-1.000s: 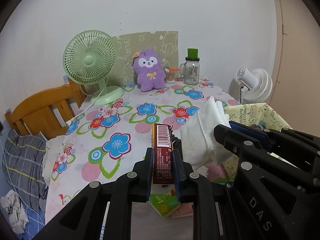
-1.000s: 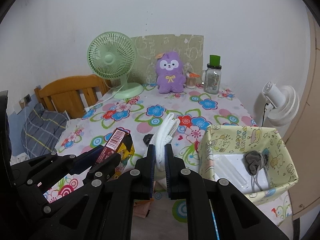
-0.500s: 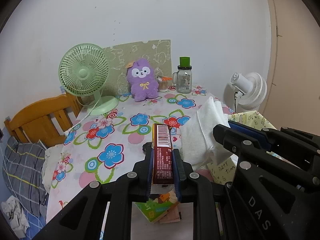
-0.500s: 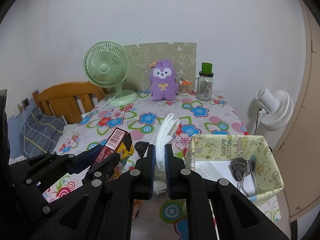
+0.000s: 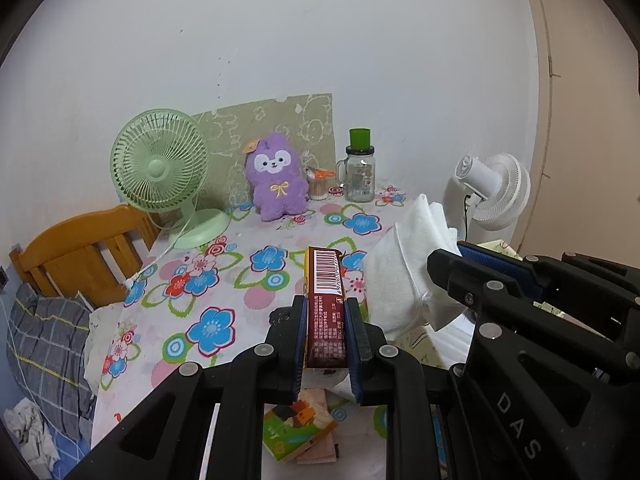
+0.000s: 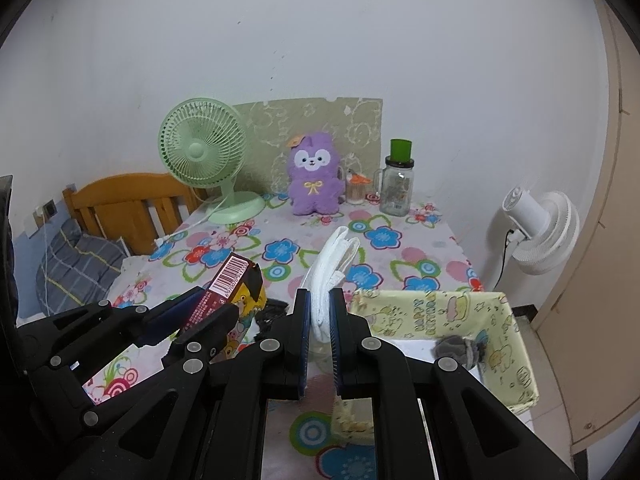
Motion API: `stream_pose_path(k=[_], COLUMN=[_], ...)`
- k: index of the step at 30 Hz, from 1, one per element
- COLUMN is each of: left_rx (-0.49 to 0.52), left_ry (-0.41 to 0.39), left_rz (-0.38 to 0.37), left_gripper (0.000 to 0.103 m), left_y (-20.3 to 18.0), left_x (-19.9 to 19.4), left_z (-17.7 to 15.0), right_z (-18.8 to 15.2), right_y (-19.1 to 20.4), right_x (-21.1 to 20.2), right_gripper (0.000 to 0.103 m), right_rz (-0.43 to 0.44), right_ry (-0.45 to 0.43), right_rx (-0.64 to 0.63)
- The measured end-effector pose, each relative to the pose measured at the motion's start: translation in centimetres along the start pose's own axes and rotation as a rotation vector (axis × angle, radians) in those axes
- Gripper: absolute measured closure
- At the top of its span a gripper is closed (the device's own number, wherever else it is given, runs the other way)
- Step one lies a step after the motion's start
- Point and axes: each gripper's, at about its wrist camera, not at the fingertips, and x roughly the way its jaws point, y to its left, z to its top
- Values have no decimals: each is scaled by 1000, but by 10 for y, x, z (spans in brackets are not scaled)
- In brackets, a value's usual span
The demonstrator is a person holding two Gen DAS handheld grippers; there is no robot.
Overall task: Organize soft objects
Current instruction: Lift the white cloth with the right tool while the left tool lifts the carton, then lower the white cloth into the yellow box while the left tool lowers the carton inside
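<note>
My left gripper (image 5: 325, 312) is shut on a dark red carton with a barcode (image 5: 325, 312), held upright above the flowered tablecloth (image 5: 208, 332); the carton (image 6: 230, 284) also shows at the left of the right wrist view. My right gripper (image 6: 319, 308) is shut on a folded white cloth (image 6: 332, 268), which sticks up between the pads; that cloth (image 5: 404, 276) shows at the right of the left wrist view. A yellow patterned fabric box (image 6: 516, 344) stands at the table's near right and holds a grey soft item (image 6: 456, 350). A purple plush toy (image 6: 316, 180) sits at the back.
A green desk fan (image 6: 202, 152) and a glass jar with a green lid (image 6: 398, 184) stand by the back wall. A white fan (image 6: 540, 232) stands off the table's right side, a wooden chair (image 6: 132, 200) to the left. Small booklets (image 5: 300, 428) lie under the left gripper.
Both grippers have risen and drawn back from the table with the carton and the cloth still held. The table and the yellow box look lower and farther away.
</note>
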Motion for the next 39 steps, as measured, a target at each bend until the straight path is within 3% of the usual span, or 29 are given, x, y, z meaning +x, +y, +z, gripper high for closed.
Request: stream_pose_path(k=[39], left_rx=[94], left_ry=[6], left_rz=[-162], left_gripper=[86], left_y=[-101], left_x=[30], left_z=[26], right_z=[-11], right_y=[-110], right_x=[-10], right_gripper=[91], right_rz=[-163], right_ry=[27], right_rx=[89])
